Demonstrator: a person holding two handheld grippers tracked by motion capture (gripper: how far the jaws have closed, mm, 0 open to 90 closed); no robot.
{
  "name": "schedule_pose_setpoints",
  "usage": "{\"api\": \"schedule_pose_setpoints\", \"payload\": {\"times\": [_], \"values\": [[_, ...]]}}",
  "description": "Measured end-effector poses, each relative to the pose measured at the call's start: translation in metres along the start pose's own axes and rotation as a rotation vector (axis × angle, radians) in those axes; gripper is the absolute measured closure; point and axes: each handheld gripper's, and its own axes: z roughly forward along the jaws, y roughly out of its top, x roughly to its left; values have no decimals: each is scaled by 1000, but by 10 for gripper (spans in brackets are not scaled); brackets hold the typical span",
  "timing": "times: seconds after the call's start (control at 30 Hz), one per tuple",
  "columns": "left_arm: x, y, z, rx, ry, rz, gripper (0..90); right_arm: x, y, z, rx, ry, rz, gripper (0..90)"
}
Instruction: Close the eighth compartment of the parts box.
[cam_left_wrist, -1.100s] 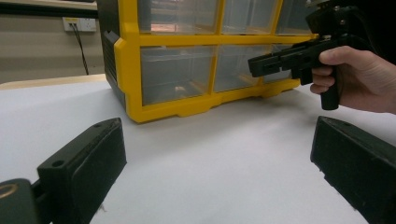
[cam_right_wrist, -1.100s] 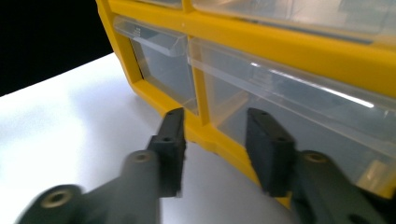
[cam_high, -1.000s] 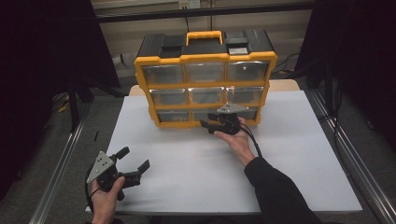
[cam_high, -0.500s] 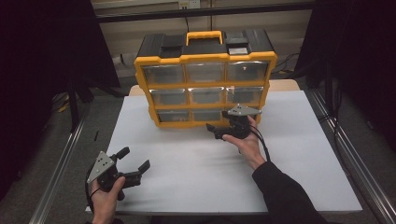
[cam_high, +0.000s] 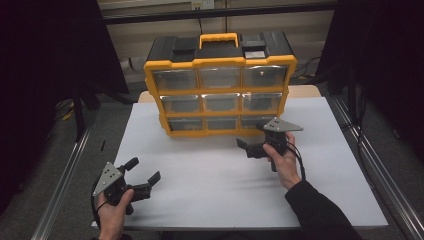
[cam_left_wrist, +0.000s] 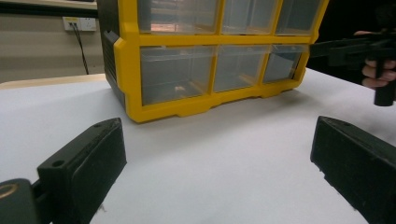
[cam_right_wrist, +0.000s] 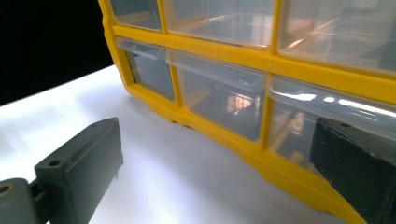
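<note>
Now your right gripper (cam_high: 251, 147) hovers just off the lower right drawers of the yellow drawer organizer (cam_high: 220, 85), its fingers having just opened wide with nothing between them. That organizer stands upright near the far edge of the bench (cam_high: 215, 195), its clear drawers facing you. Your left gripper (cam_high: 143, 172) sits near the bench's near left corner, fingers spread wide, empty, well apart from the organizer.

The drawer cabinet (cam_high: 220, 85) stands at the table's (cam_high: 210, 190) back edge, both tongs before it.
</note>
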Motion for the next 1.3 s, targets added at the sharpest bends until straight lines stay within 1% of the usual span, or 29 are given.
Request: {"api": "schedule_pose_setpoints", "payload": {"times": [0.07, 0.13, 0.17, 0.2, 0.23, 0.3, 0.33, 0.37, 0.4, 0.5, 0.53, 0.57, 0.6, 0.63, 0.67, 0.73, 0.83, 0.87, 0.9, 0.93, 1.0, 1.07, 1.17, 1.27, 1.3], "values": [[0, 0, 0, 0, 1, 0, 31, 0, -4, -9, -17, -28, -16, 27], [0, 0, 0, -1, 0, -2, 31, 0, -8, -17, -14, -40, -27, 23], [-1, 0, 0, -1, 0, -3, 31, 0, -9, -20, -15, -40, -21, 22], [-1, 0, 0, -1, 0, -3, 32, -1, -10, -24, -28, -47, -16, 29], [0, 0, 0, 1, -1, 2, 31, -1, -11, -28, -38, -61, -18, 31], [0, 0, 0, 0, 0, 0, 31, -3, -14, -36, -38, -80, -12, 28], [1, 0, -1, 9, -1, 11, 31, -3, -16, -40, -36, -79, -6, 25], [1, 0, -1, 4, -1, 5, 32, -4, -17, -44, -43, -83, -9, 26], [1, 0, -1, 6, 0, 5, 31, -4, -18, -48, -54, -95, -1, 26], [1, 0, 0, 4, 7, 5, 32, -5, -20, -59, -67, -107, 5, 27], [1, 0, 0, 5, 8, 5, 32, -6, -21, -63, -62, -117, 5, 27], [1, 0, 0, 4, 8, 6, 32, -6, -21, -66, -58, -115, 0, 27], [1, 0, -1, 5, 7, 6, 32, -6, -24, -71, -68, -123, 1, 27], [0, 0, -1, 1, 10, -1, 31, -6, -26, -76, -64, -125, 1, 24], [0, 0, -1, -4, 5, -3, 32, -6, -28, -79, -65, -138, 3, 17], [0, 0, -1, -3, 12, -2, 32, -7, -32, -88, -64, -160, 2, 12], [0, 1, -1, -4, -5, 14, 32, -10, -37, -100, -61, -181, 3, 12], [1, 0, -1, -5, 4, 12, 32, -11, -39, -104, -61, -189, 6, 14], [1, 0, -1, 0, 5, 13, 32, -12, -41, -108, -62, -193, 10, 15], [0, 0, -1, 6, 8, 6, 31, -13, -43, -113, -63, -203, 18, 16], [0, -1, 0, 12, 1, -7, 32, -12, -47, -120, -52, -211, 16, 15], [0, 0, 0, 14, 4, -5, 31, -12, -51, -126, -44, -221, 12, 16], [0, 0, -1, 9, 3, -1, 31, -14, -56, -134, -34, -250, 30, 16], [0, -1, -1, 18, 0, 3, 30, -15, -58, -141, -30, -257, 46, 12], [-1, -1, -1, 21, -15, 3, 30, -15, -59, -142, -29, -256, 49, 10]]}}
